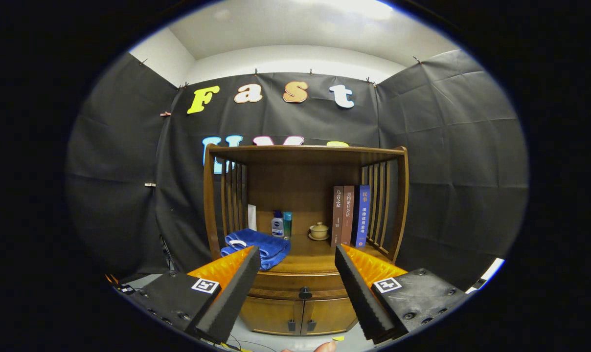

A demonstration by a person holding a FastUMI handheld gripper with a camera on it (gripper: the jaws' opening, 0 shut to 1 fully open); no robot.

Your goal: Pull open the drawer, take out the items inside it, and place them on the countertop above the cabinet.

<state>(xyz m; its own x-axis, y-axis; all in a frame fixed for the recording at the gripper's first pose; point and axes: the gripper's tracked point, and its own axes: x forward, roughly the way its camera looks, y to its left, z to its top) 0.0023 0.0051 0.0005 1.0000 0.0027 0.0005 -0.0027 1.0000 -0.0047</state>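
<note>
Wooden cabinet (305, 234) stands straight ahead of the tool (298, 278), against the black cloth wall, with slatted sides and a flat top board over an open shelf area. Its counter (310, 256) lies beyond the fingertips and carries several things. Below the counter, the drawer (300, 286) is closed; its dark round knob (305, 293) sits in the gap between the two fingers, a little ahead of them and untouched. Drawer contents cannot be seen. Under the drawer, two cabinet doors (300, 315) are shut, each with a small dark handle near the middle seam. Tool state: fingers spread wide apart, nothing held between them, both pads clear of the cabinet. On the counter, largest first: three upright books (350, 215) stand together beyond the right finger, against the right slats; a folded blue towel (259, 247) lies just beyond the left fingertip, near the counter's front edge; two small bottles (281, 224) stand side by side behind the towel, toward the back; a small lidded tea cup (318, 231) on a saucer sits between the bottles and the books. A fingertip of a person's hand (325, 346) shows below the tool.
</note>
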